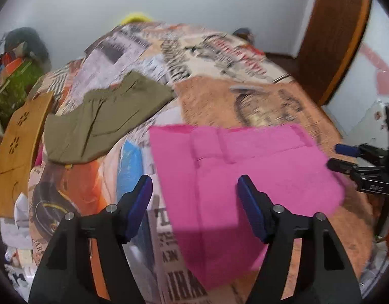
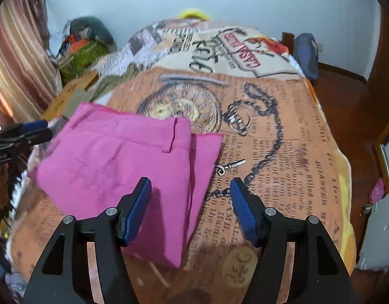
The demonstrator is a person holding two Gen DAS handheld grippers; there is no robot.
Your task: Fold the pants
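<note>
Pink pants [image 1: 245, 172] lie folded into a flat stack on the printed bedspread [image 1: 257, 101]; the right wrist view shows the pink pants [image 2: 123, 162] with the waistband and a belt loop on top. My left gripper [image 1: 194, 192] hovers over their near left edge, open, with nothing pinched between its blue pads. My right gripper [image 2: 190, 195] stands open above the pants' near right edge, holding nothing. Each gripper also appears at the other view's edge: the right gripper [image 1: 344, 157] and the left gripper [image 2: 39, 129].
Folded olive-green pants [image 1: 103, 119] lie further back on the left of the bed. A wooden board [image 1: 17, 149] leans at the bed's left side beside a cluttered pile [image 2: 80, 50]. A wooden door frame [image 1: 333, 40] and the floor [image 2: 346, 96] lie to the right.
</note>
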